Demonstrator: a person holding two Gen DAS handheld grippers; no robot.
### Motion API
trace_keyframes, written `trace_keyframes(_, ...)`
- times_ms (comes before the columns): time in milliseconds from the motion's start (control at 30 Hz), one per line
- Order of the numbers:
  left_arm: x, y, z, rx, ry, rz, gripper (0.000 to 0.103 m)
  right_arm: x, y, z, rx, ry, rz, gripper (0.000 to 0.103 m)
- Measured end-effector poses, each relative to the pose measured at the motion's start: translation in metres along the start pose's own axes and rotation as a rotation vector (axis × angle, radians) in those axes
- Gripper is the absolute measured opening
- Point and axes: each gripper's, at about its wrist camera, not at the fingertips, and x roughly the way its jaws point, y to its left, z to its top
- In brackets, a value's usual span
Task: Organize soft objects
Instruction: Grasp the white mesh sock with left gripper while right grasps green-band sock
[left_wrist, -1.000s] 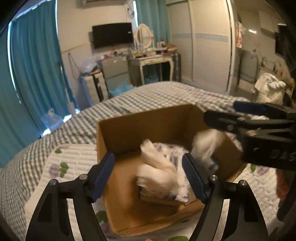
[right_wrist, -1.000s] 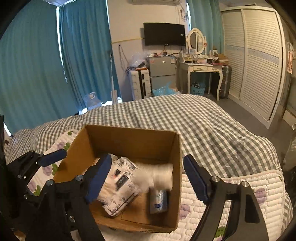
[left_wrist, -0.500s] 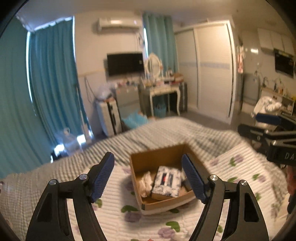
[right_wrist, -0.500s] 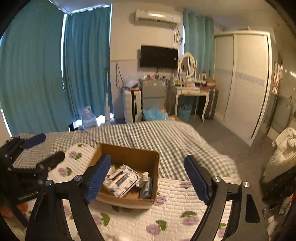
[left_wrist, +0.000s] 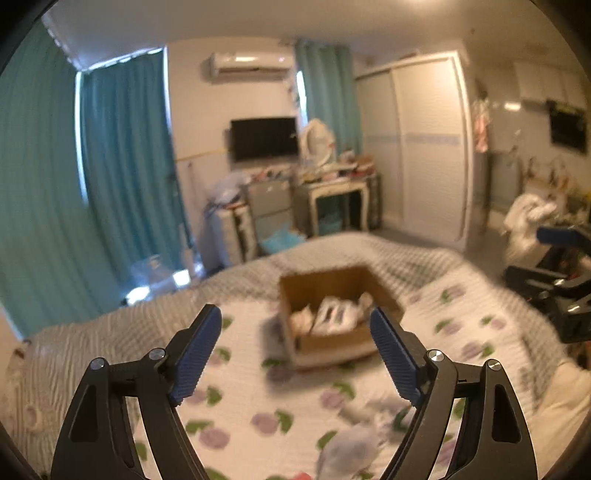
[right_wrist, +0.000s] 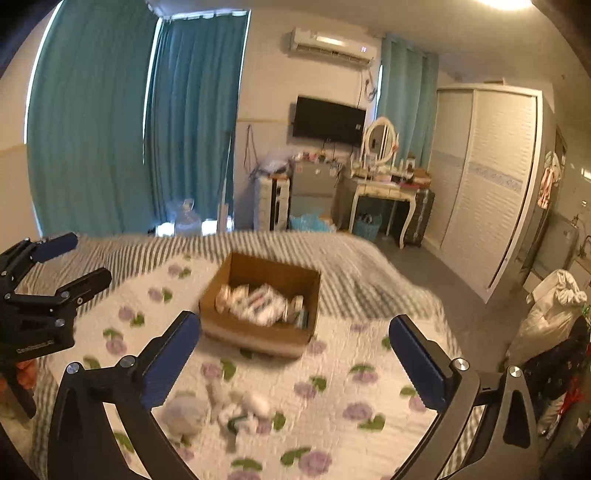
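An open cardboard box sits on the flowered quilt on the bed. It holds a patterned tissue pack and white soft items. My left gripper is open and empty, held well back from the box. My right gripper is open and empty, also well back; it shows at the right edge of the left wrist view. Several small soft items lie loose on the quilt near me, blurred.
The flowered quilt covers the near bed, with a grey checked cover beyond. Behind the bed stand teal curtains, a dressing table and a white wardrobe. A white bundle lies at the right.
Both grippers have pulled up and far back from the box, which now looks small. The white item and small pack that were dropping from them now lie inside the box.
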Motion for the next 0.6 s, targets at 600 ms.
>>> trace_keyframes(600, 0.109, -0.067, -0.181, -0.018, 0.508, -0.164, 0.082, 0.145, 0.026, -0.138, 0.062, 0.345, 0.049, 0.103)
